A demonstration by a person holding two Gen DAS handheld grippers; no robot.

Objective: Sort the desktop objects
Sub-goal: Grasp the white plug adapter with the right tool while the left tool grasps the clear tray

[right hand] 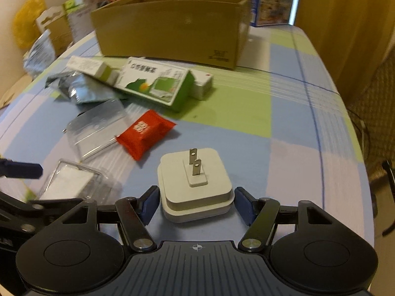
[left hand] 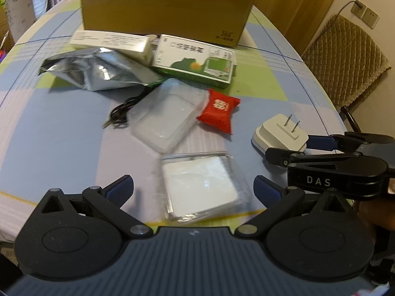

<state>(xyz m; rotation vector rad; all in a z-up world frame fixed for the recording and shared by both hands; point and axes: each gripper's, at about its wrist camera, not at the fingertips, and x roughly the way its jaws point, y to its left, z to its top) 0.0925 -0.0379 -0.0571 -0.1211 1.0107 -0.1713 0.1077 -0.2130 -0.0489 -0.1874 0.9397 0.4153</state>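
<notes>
The right gripper stood open around the white plug adapter, prongs up on the checked tablecloth, pads beside it but apart. The left gripper gaped wide around a clear-wrapped white pad, blurred, gripping nothing. A black cable lay half hidden under a clear lid. The cardboard box hid its contents.
</notes>
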